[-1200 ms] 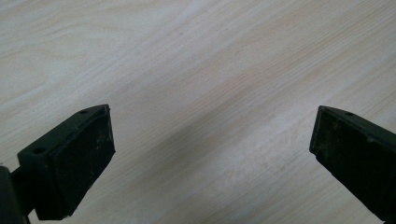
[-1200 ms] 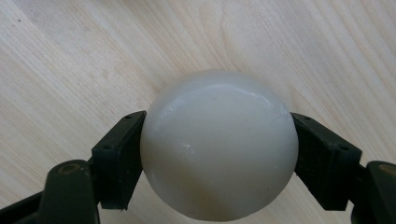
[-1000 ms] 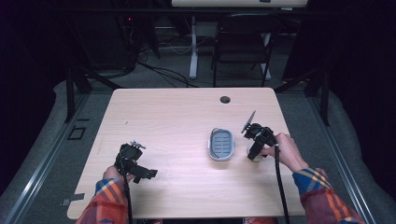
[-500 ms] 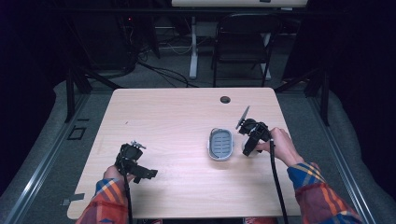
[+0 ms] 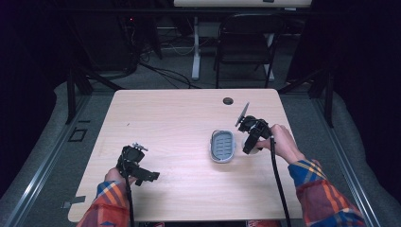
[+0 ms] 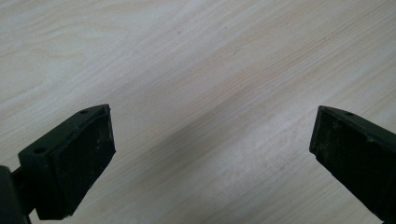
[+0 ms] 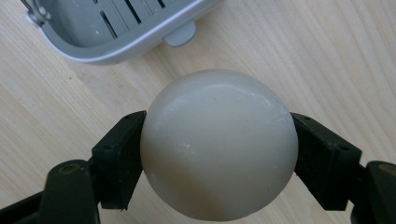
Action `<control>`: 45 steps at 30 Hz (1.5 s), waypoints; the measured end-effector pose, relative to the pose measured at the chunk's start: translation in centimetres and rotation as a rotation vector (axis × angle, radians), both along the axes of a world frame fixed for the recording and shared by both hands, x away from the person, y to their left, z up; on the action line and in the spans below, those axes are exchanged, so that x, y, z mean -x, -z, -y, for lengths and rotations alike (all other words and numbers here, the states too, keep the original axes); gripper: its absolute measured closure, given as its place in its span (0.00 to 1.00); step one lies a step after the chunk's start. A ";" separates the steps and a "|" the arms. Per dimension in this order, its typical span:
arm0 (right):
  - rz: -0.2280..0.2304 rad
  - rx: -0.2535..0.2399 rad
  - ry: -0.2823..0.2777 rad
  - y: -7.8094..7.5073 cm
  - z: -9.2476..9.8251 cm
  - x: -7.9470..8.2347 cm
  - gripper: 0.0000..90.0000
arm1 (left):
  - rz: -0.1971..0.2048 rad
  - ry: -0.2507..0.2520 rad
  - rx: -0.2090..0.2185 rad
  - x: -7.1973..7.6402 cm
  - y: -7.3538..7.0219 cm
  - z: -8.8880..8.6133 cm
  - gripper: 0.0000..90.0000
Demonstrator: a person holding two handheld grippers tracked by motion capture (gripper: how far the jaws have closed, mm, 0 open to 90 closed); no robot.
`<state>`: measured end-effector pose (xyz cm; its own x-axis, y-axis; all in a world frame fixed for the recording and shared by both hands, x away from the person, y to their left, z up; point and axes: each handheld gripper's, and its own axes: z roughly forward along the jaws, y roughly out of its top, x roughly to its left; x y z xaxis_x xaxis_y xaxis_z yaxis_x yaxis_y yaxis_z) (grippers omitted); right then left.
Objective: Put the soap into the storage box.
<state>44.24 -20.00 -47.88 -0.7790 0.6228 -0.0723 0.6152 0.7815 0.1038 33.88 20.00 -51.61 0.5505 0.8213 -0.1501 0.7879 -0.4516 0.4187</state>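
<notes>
A smooth, rounded white soap bar [image 7: 218, 144], likely hard and slippery, is clamped across its widest part by the right gripper [image 7: 218, 154] just beside the grey soap dish [image 5: 222, 145], while the left gripper [image 6: 212, 154] is held open and empty.

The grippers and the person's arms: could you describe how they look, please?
Both are black hand-held tools. The left gripper and right gripper each trail a black cable. The right one carries a grey three-cornered plate on top. Each claw has two blocky black jaws with flat, scuffed pads. The sleeves are plaid: orange, red, blue and yellow.
</notes>
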 end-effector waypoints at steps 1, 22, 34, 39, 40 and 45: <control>0.000 0.006 -0.007 -0.2 -0.1 -0.1 0.27 | -0.001 -0.001 0.001 0.0 0.0 0.0 0.00; 0.018 -0.011 -0.028 -2.1 -2.1 -1.0 0.27 | -0.001 0.008 -0.009 0.0 0.0 0.1 0.00; 0.021 -0.027 -0.052 -3.0 -3.8 -1.6 0.27 | 0.001 0.008 -0.009 0.0 0.0 0.1 0.00; 0.022 -0.036 -0.060 -3.0 -4.5 -1.9 0.27 | 0.001 0.009 -0.011 0.0 0.0 0.1 0.00; 0.024 -0.047 -0.059 -3.1 -4.8 -1.9 0.27 | 0.001 0.011 -0.011 0.0 0.0 0.1 0.00; 0.021 -0.064 -0.060 -3.0 -5.2 -2.2 0.27 | 0.000 0.012 -0.011 0.0 0.1 0.1 0.00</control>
